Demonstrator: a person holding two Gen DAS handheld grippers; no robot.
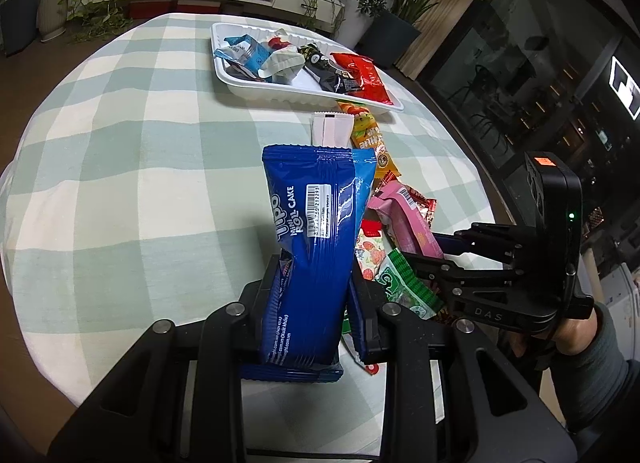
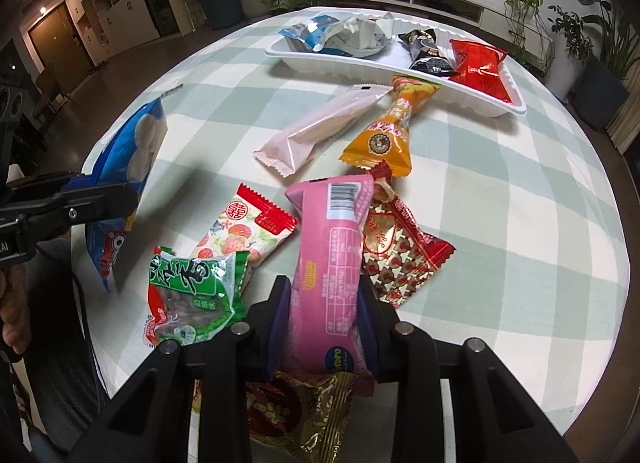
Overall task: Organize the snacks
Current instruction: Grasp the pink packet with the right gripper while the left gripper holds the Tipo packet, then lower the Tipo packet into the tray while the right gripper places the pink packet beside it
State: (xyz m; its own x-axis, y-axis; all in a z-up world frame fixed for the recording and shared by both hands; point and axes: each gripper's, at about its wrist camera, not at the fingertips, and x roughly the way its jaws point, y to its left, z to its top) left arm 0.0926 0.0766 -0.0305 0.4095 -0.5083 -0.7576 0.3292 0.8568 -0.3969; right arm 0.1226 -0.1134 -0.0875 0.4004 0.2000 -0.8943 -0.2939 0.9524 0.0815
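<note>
One white tray [image 2: 384, 67], about five packets in it, eight snack packets outside, two grippers.

The lower end of the glossy blue roll-cake packet [image 1: 316, 247] is hidden between black gripper parts. Beside it, the pink plastic bar wrapper [image 2: 332, 271] covers part of the red-and-gold star-printed packet [image 2: 404, 259] and most of the gold foil packet [image 2: 304, 411], whose bottom the frame edge cuts off. The packets' small print is unreadable.
</note>
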